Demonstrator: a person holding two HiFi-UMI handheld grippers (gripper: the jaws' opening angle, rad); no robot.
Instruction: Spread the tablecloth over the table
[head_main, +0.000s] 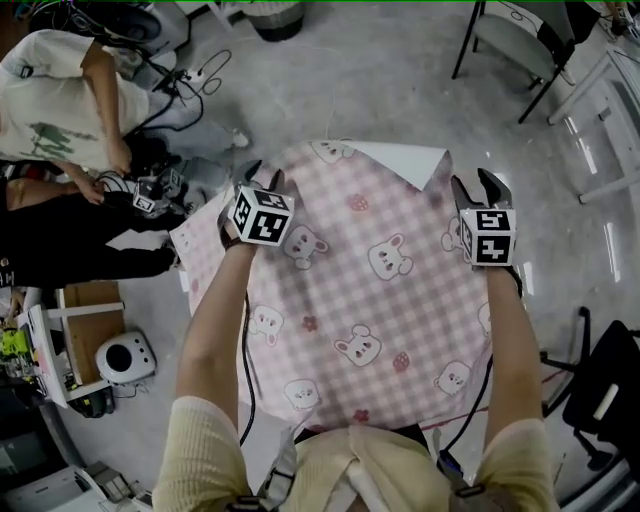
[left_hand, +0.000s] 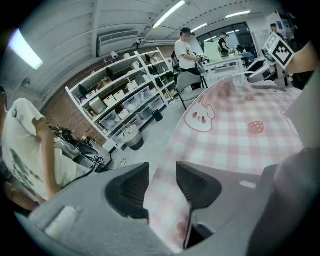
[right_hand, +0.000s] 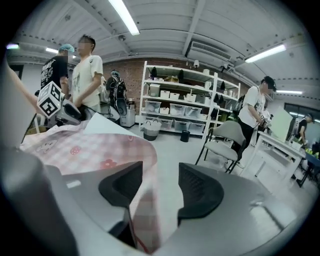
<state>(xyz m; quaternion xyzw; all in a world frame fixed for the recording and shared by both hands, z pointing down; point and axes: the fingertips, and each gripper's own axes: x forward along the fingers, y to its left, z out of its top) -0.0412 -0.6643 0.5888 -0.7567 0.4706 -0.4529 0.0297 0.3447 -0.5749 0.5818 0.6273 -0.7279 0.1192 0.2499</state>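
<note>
Between parted jaws of left gripper (left_hand: 162, 175) and right gripper (right_hand: 160, 172), tablecloth (head_main: 370, 300) edges.

Both bare forearms reach away from the body: the left arm (head_main: 212, 325) angles out toward the far left, and the right arm (head_main: 512, 345) runs almost straight ahead on the right. The left gripper (head_main: 265, 178) and the right gripper (head_main: 478, 188) are held well apart at the far ends, both pointing forward and down. Each has its jaws parted, with an edge of the tablecloth (left_hand: 167, 205) lying in the gap and not pinched.
</note>
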